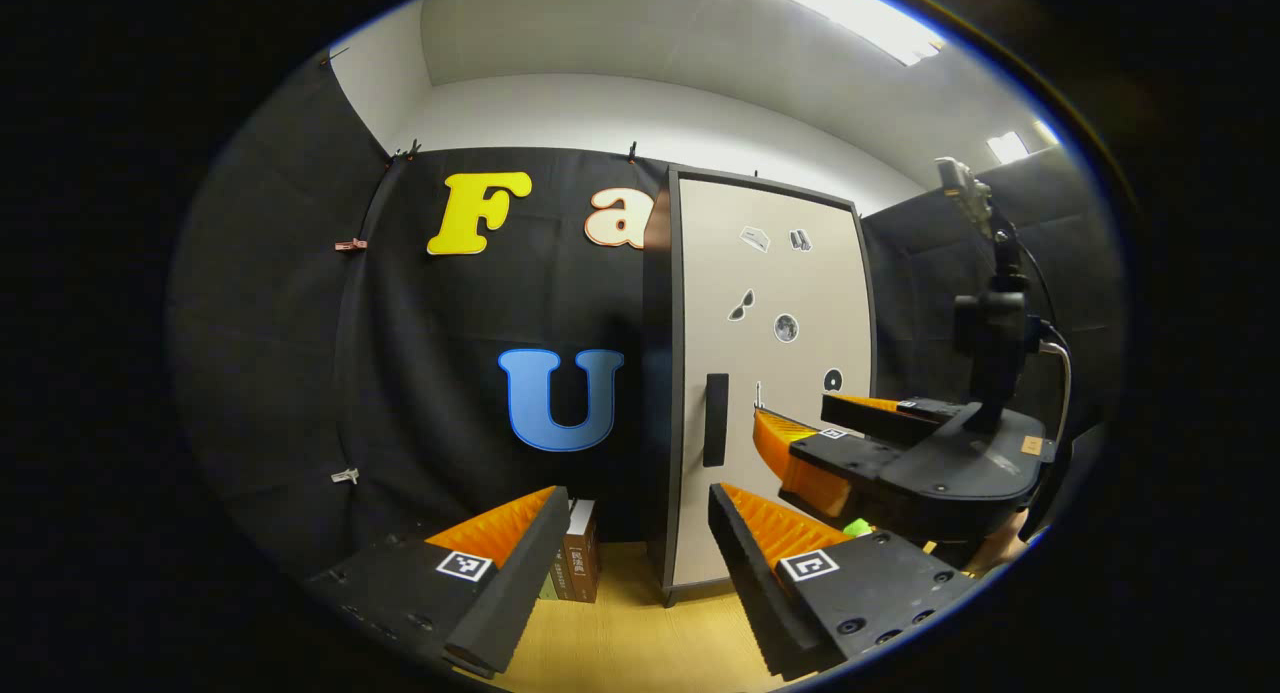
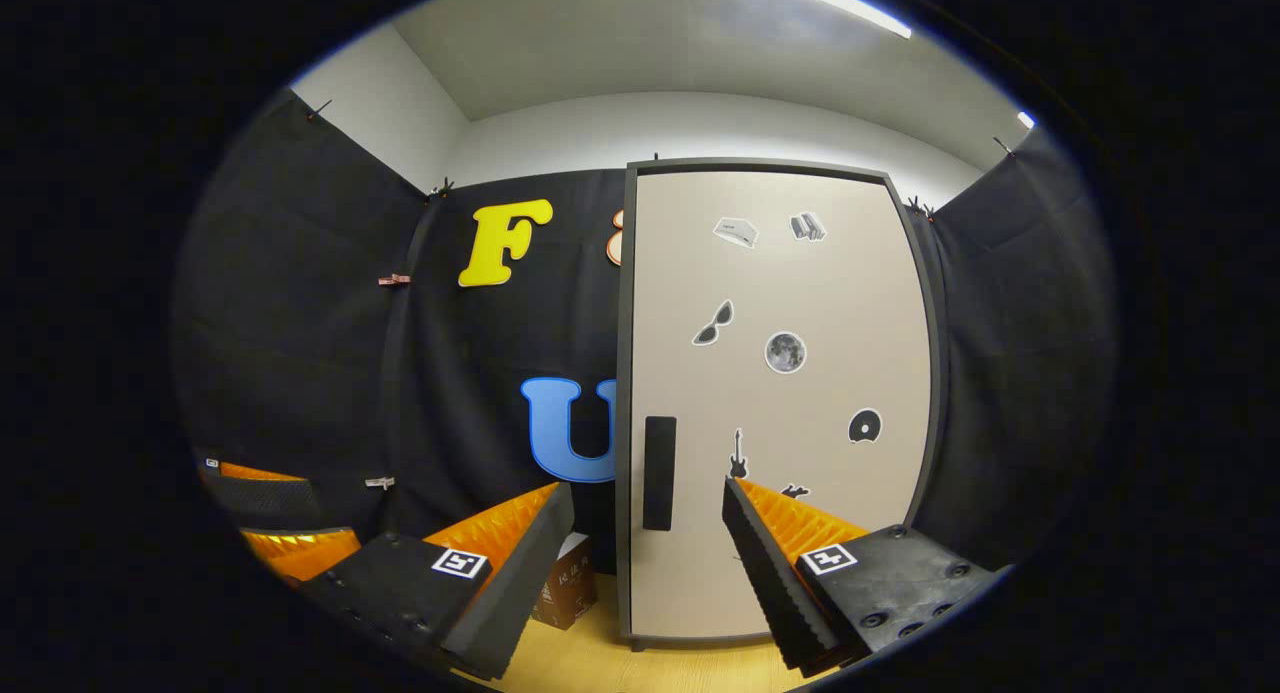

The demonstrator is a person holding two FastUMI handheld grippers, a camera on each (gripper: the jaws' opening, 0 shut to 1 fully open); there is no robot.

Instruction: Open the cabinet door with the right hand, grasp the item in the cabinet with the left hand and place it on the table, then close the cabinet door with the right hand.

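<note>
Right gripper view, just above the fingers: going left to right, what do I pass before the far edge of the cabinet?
The other hand-held gripper low at the left edge → brown box on the table → dark door handle → guitar sticker → disc sticker → cabinet door's right edge.

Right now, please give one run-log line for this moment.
stage: before opening | cabinet door: closed | handle: untouched | right gripper: open, facing handle | left gripper: open
</note>
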